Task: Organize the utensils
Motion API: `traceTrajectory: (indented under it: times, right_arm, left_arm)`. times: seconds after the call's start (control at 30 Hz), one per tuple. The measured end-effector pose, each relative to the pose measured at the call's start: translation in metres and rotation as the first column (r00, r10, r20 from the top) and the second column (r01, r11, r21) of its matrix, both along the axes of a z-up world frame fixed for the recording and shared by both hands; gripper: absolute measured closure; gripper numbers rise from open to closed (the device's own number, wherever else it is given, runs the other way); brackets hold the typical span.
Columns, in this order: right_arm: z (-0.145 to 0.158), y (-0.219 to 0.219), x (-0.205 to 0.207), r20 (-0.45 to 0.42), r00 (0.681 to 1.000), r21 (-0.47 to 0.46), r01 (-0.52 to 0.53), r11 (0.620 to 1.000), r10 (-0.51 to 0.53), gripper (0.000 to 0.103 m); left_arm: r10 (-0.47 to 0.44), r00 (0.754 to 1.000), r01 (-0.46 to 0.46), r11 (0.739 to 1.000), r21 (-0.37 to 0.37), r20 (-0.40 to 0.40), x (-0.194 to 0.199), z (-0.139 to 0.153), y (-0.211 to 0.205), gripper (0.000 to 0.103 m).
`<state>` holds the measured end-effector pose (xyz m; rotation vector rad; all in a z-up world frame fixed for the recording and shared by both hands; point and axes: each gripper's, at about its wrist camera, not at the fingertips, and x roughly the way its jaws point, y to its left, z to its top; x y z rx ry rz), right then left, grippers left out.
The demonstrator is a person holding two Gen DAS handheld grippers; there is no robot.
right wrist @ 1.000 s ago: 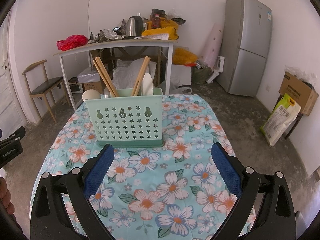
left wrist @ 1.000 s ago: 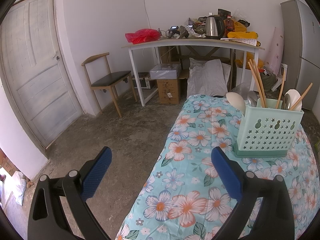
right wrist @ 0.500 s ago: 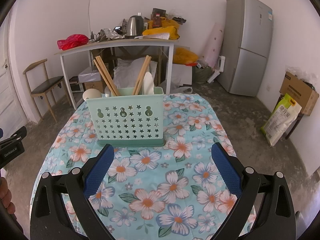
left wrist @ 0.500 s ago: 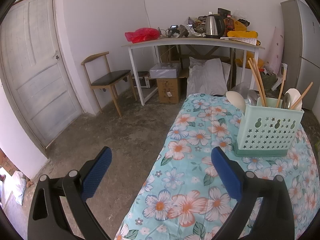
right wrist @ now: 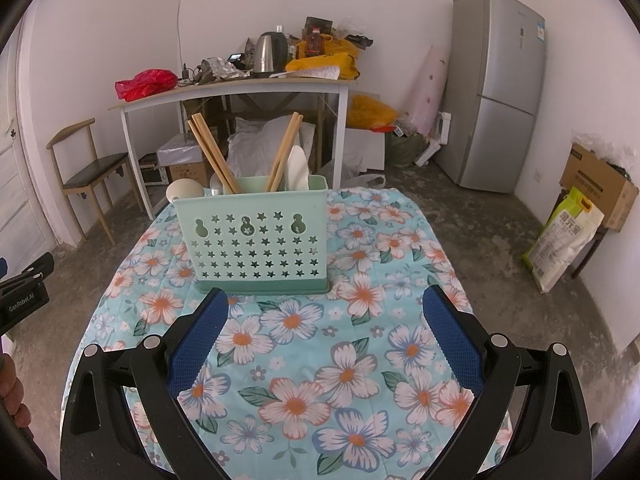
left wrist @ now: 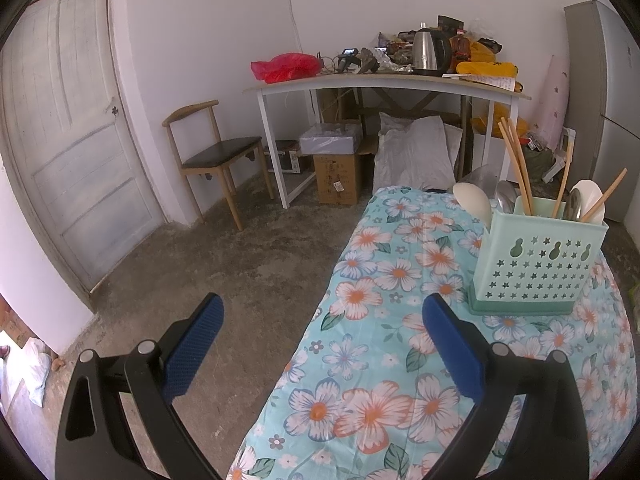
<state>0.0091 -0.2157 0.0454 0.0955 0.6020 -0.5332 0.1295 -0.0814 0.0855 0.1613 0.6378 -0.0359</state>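
mint utensil caddy [right wrist: 256, 244] upright on floral cloth [right wrist: 320, 360] — both grippers gaping, empty.

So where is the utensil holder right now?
The green utensil holder stands upright on the floral tablecloth, centre-left in the right wrist view, just beyond the open right gripper.

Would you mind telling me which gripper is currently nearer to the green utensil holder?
Right, I'd judge. The right gripper faces the green utensil holder head-on, just short of it. The left gripper sits farther back, off its left side, half over the table edge.
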Motion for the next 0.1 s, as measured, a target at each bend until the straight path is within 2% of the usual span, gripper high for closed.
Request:
traceTrajectory:
  times: [0.1]
  right_arm:
    - [0.0003,0.0010,0.0002,0.000,1.000,-0.001,0.001,1.000,-0.001,0.009]
  left_arm:
    - [-0.003,1.000,0.003,1.000,0.000,-0.003,-0.0010,-0.0001,0.0000,0.006]
